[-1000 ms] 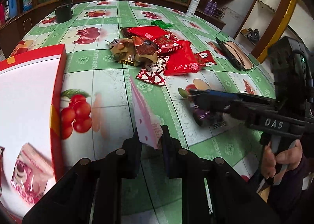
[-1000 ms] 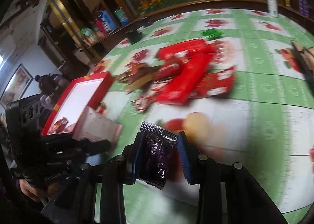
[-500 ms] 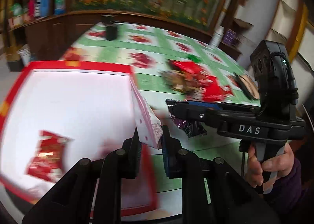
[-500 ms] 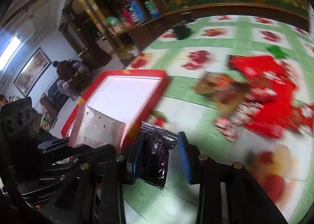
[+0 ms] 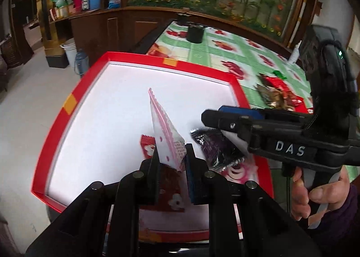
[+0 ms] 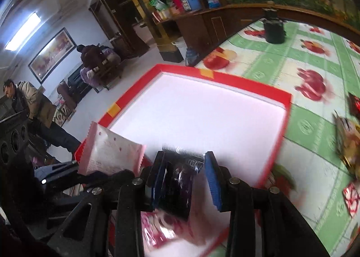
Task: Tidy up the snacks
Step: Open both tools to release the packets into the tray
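Observation:
My left gripper is shut on a pink-and-white snack packet and holds it over the red-rimmed white tray. The packet also shows in the right wrist view. My right gripper is over the tray's near right part, its jaws parted. A dark purple snack packet hangs against the left finger; it also shows in the left wrist view below the right gripper. Red and pink packets lie in the tray's near end.
A pile of red and brown snack packets lies on the green fruit-print tablecloth to the right of the tray. A black cup stands at the far table edge. People stand at the left of the room.
Both grippers have swung left from the snack pile to over the tray. The right gripper's jaws have widened and the purple packet hangs looser between them.

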